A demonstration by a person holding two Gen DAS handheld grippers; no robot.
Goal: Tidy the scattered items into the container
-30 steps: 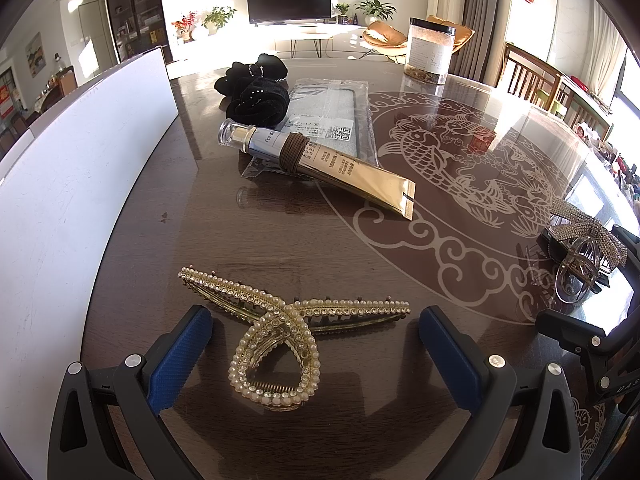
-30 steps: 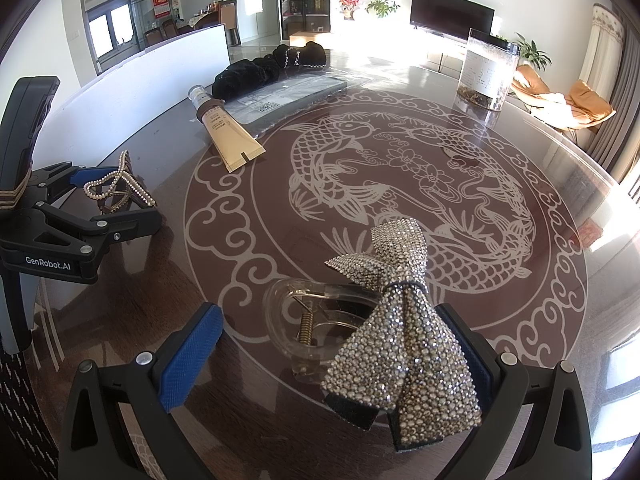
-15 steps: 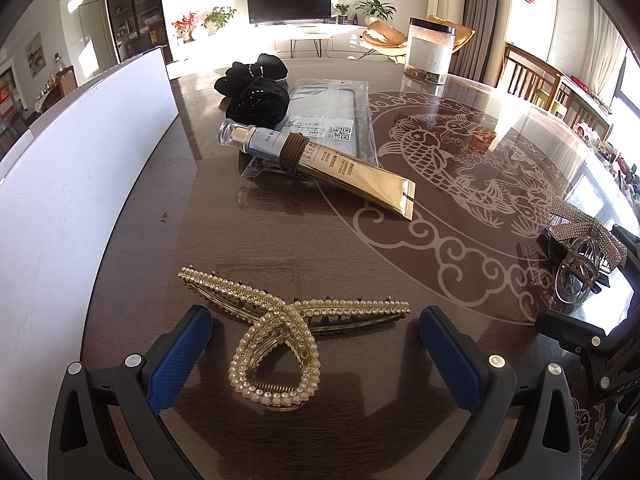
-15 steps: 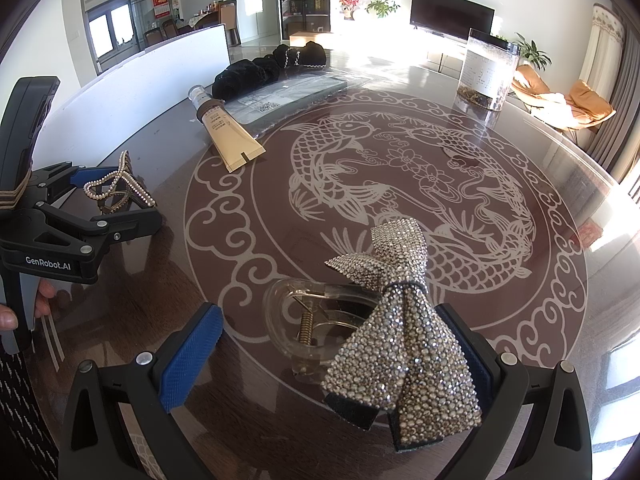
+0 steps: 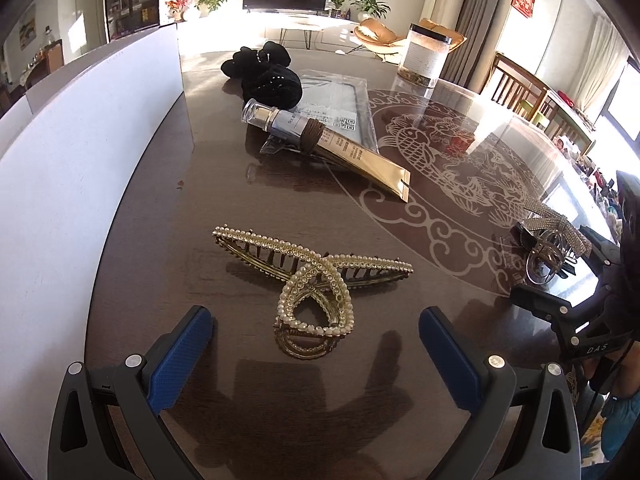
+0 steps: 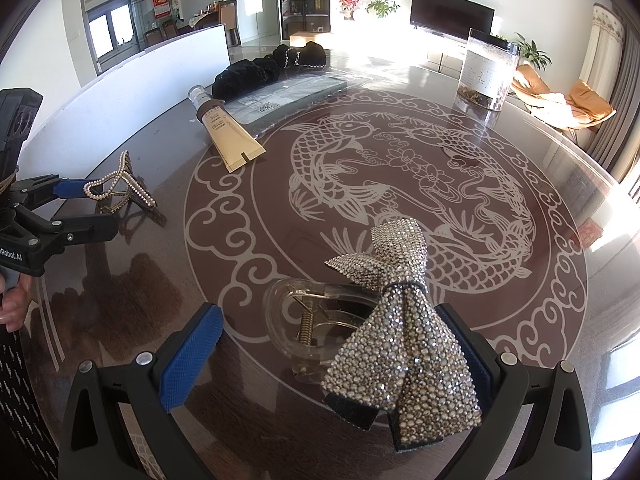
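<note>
Straddling the pearl hair claw (image 5: pixel 308 280) with my left gripper (image 5: pixel 316 348), fingers apart, nothing clamped. My right gripper (image 6: pixel 324 344) likewise stands spread around the rhinestone bow clip (image 6: pixel 396 320), its right pad hidden behind the bow. Beyond the pearl claw lie the gold tube (image 5: pixel 340 148), a flat plastic packet (image 5: pixel 340 100), then black scrunchies (image 5: pixel 268 76); the white container wall (image 5: pixel 80 152) runs along its left. Risk: the claw's loop stands proud, so closing off-centre could skate it across the glossy table (image 5: pixel 200 208). Only the right view shows the clear jar (image 6: pixel 488 68) fully, and my hand (image 6: pixel 12 304).
</note>
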